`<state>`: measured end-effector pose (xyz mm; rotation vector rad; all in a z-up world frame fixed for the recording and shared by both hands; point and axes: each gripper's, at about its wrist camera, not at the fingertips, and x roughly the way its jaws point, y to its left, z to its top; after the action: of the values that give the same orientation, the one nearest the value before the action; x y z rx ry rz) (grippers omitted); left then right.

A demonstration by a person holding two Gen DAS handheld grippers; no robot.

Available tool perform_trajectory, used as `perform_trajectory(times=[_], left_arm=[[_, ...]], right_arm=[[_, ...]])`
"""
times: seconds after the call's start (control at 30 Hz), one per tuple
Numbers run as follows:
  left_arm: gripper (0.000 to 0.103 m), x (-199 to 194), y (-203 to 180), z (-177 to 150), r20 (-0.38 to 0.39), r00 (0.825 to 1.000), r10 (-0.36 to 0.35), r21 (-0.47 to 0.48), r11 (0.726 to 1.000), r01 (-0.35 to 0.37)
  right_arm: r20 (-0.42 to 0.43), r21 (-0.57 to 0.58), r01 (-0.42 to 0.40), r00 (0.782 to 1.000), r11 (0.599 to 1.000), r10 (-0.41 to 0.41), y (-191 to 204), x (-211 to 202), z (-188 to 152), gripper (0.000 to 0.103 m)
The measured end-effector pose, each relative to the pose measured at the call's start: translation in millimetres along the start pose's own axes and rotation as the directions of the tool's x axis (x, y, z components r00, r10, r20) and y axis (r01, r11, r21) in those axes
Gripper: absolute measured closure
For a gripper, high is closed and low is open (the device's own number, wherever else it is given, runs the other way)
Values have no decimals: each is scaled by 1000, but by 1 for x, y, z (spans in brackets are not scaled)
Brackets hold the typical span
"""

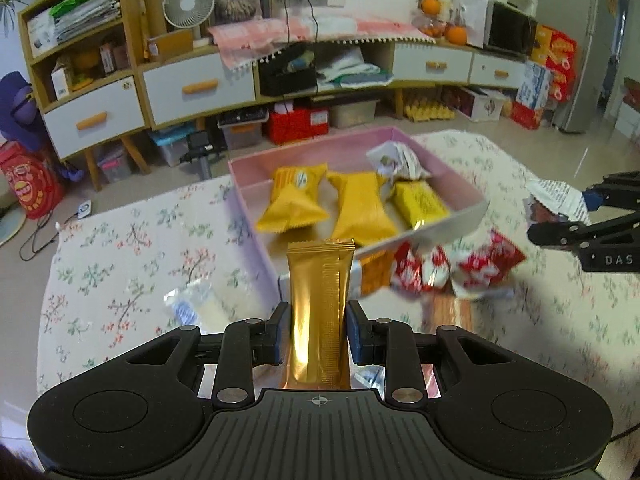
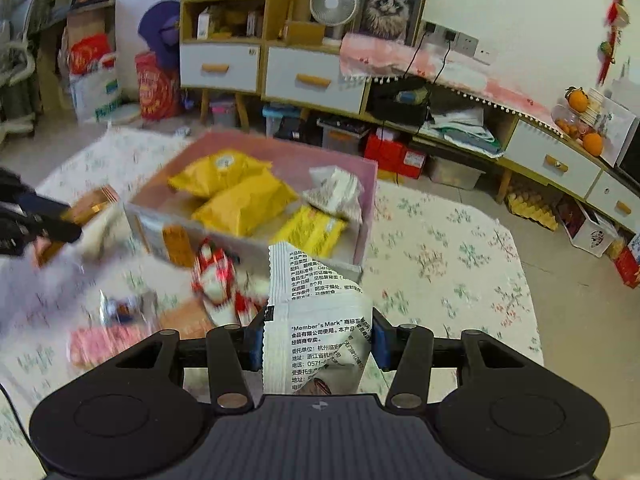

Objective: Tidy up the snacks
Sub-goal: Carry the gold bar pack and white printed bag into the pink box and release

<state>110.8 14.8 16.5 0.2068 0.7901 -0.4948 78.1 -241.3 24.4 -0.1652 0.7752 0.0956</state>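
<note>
My left gripper [image 1: 319,332] is shut on a long gold snack packet [image 1: 318,304] that stands up between its blue pads, lifted above the table. My right gripper [image 2: 319,338] is shut on a white printed snack packet [image 2: 316,320]; the same gripper [image 1: 568,216] with its white packet [image 1: 558,200] shows at the right edge of the left wrist view. Ahead stands a pink box [image 1: 248,200] holding yellow packets [image 1: 294,200] and a white packet [image 1: 396,162]. Red-and-white snack packets [image 1: 472,268] lie on the cloth in front of the box.
The table carries a floral cloth [image 1: 132,248]. A clear packet [image 1: 192,304] lies left of the gold one, an orange flat packet [image 1: 452,312] to its right. Beyond the table stand a wooden cabinet with white drawers [image 1: 196,88], storage boxes on the floor, and a fan [image 1: 188,4].
</note>
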Motion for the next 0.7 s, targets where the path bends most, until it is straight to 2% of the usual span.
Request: perform_trajectory(times=[0.7], left_arm=[[77, 67, -16, 59, -40, 997, 62, 56, 997, -60]], right_arm=[[79, 95, -12, 997, 995, 4, -3, 38, 42, 81]])
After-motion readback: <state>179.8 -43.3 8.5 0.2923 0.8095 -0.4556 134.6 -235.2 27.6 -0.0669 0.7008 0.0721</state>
